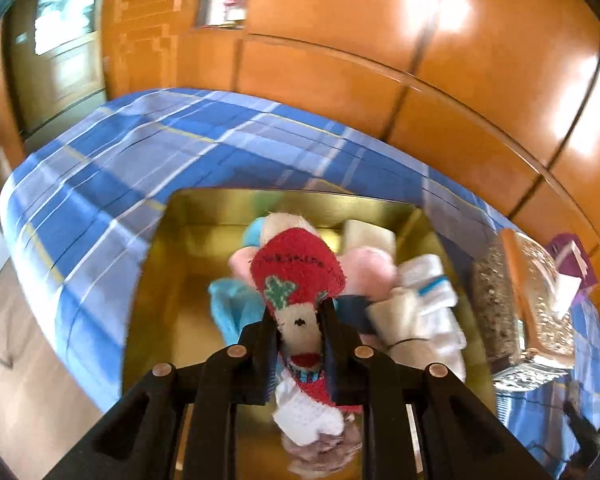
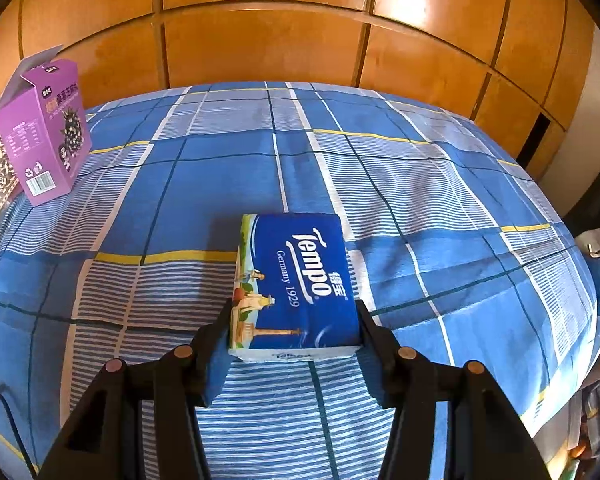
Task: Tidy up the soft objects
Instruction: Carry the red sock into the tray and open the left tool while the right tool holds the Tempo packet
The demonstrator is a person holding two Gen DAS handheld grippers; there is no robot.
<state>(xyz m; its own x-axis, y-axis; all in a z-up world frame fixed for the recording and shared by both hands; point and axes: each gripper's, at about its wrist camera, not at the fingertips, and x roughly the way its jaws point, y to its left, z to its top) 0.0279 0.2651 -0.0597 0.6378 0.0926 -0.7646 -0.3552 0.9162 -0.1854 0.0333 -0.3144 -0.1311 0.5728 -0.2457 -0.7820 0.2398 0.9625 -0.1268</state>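
Glossy orange-brown wooden wardrobe panelling (image 2: 260, 40) fills the background in both views.

Bed with a blue, white and yellow checked cotton cover (image 2: 440, 208) below it; everything sits on this cover.

Shallow rectangular gold-coloured metal tin (image 1: 164, 280), lid off, lies on the cover in the left wrist view. Inside, heaped toward the right half: pale pink, light blue and white folded soft cloths (image 1: 420, 304), touching one another. Left part of the tin floor bare.

Patterned glittery tin lid (image 1: 536, 304) leans just beside the tin's right wall.

Purple cardboard carton with a blackberry print (image 2: 44, 132) stands upright near the far left edge of the bed in the right wrist view, top flap open, well apart from the tissue pack.

Blue plastic-wrapped Tempo tissue pack (image 2: 296, 284) rests on the cover; right gripper (image 2: 294, 320) has its jaws set against the pack's two near sides, pinching it.

Red, cream and white fuzzy patterned sock (image 1: 300, 280) is held above the tin; left gripper (image 1: 296, 320) has its jaws pressed nearly together, clamping the sock's middle, red toe pointing away, white cuff hanging toward the camera.
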